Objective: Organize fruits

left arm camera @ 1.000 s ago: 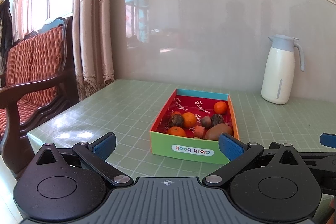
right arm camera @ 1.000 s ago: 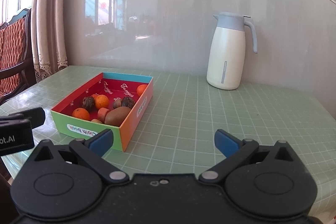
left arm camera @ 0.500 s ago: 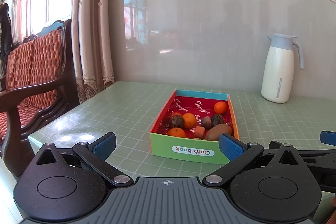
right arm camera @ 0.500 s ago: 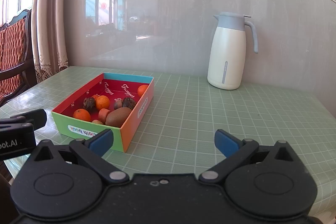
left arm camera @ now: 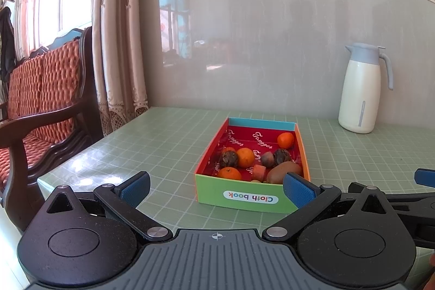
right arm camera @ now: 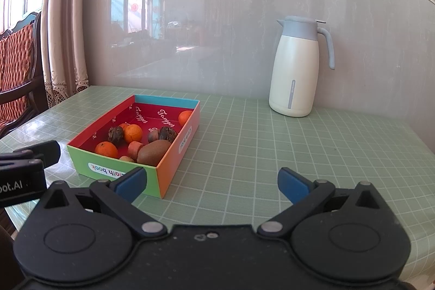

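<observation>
Left wrist view: fruit box (left arm camera: 251, 199) on green table (left arm camera: 163, 143), both grippers spread wide, empty.
Box holds oranges (left arm camera: 245, 157), kiwi (left arm camera: 284, 171), dark round fruits (left arm camera: 228, 158); left gripper (left arm camera: 216, 186) and right gripper (right arm camera: 212, 182) hover short of it; jug (right arm camera: 296, 67) stands apart.

A green checked table (right arm camera: 272, 154) lies mostly bare across the centre and right of the right wrist frame. A colourful open box (right arm camera: 174, 154) of fruit sits left of centre, its top unobstructed. A white jug (right arm camera: 295, 72) stands against the wall at upper right, well apart from the box. A wooden chair (left arm camera: 40, 113) blocks the far left edge.
</observation>
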Available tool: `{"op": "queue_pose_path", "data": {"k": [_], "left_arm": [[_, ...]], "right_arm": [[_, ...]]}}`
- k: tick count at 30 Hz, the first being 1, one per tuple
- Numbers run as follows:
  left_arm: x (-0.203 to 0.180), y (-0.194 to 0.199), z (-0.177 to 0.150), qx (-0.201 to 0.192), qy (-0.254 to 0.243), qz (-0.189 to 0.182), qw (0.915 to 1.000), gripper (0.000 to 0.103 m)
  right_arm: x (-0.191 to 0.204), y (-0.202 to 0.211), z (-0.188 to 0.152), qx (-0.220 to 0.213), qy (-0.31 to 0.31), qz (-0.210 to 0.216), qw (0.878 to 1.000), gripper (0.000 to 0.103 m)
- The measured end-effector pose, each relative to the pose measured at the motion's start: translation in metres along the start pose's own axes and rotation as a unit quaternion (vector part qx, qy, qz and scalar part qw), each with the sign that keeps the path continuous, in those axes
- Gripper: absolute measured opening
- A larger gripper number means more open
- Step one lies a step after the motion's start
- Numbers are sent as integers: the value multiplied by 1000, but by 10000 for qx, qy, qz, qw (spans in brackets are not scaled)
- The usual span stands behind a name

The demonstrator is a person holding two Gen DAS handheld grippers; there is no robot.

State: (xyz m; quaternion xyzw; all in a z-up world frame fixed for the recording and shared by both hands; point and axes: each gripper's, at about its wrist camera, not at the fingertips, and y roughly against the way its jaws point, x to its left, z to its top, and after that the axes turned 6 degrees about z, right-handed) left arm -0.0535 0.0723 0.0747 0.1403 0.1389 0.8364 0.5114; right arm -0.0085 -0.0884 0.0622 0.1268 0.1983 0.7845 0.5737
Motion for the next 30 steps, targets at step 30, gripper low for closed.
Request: {"op": "queue_pose_path", "data": {"k": [30], "left_arm": [[1,1,2,-190,-9,-167,9997,103]], "right_arm": [[-1,2,5,-70,16,-54,10000,103]]}}
